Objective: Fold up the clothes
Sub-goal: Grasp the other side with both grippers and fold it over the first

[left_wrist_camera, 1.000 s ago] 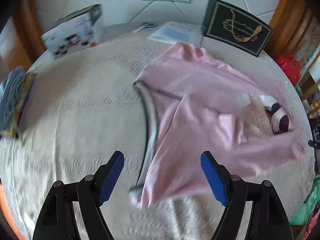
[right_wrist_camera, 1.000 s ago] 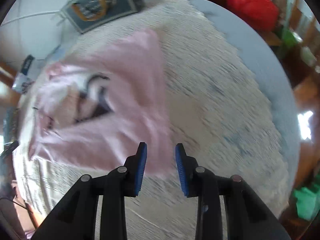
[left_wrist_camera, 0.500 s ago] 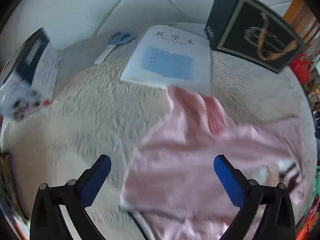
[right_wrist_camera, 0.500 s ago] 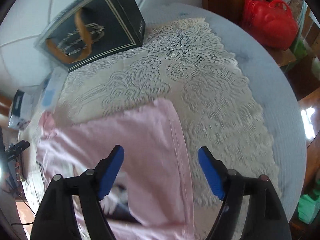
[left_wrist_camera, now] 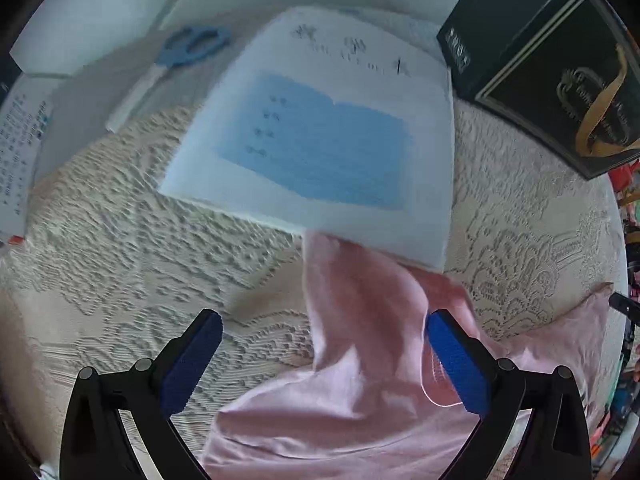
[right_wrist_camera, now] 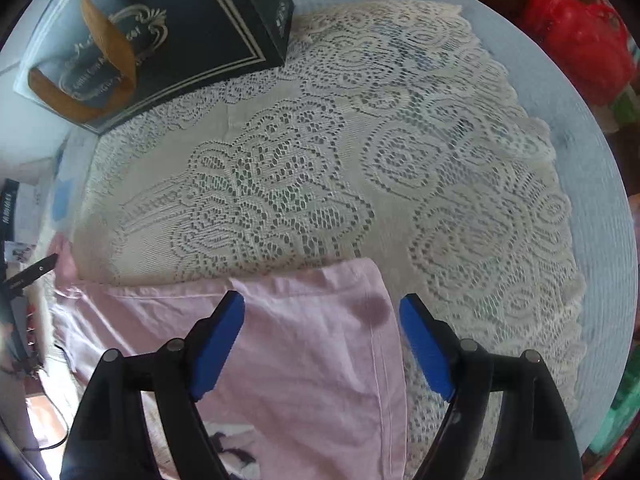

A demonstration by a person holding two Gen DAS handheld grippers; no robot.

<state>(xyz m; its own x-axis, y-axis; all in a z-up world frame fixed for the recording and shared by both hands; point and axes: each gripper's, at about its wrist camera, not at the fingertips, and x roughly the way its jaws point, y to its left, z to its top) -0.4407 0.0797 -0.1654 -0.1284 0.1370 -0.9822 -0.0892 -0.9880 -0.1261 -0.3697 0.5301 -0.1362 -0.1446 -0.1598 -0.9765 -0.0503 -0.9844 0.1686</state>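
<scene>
My right gripper (right_wrist_camera: 322, 344) has opened since 1 second ago; my left gripper (left_wrist_camera: 324, 354) gapes too, both over the pink shirt (left_wrist_camera: 360, 412), ready to grasp.

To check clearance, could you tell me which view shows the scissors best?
The left wrist view: the blue-handled scissors lie beyond the lace cloth, left of the booklet. The right wrist view doesn't show them.

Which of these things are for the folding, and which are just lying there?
For the job:
pink garment
left tool, open
right tool, open

Just lying about:
white booklet
blue scissors
dark gift bag
red bag
lace cloth, only the surface under the garment
</scene>
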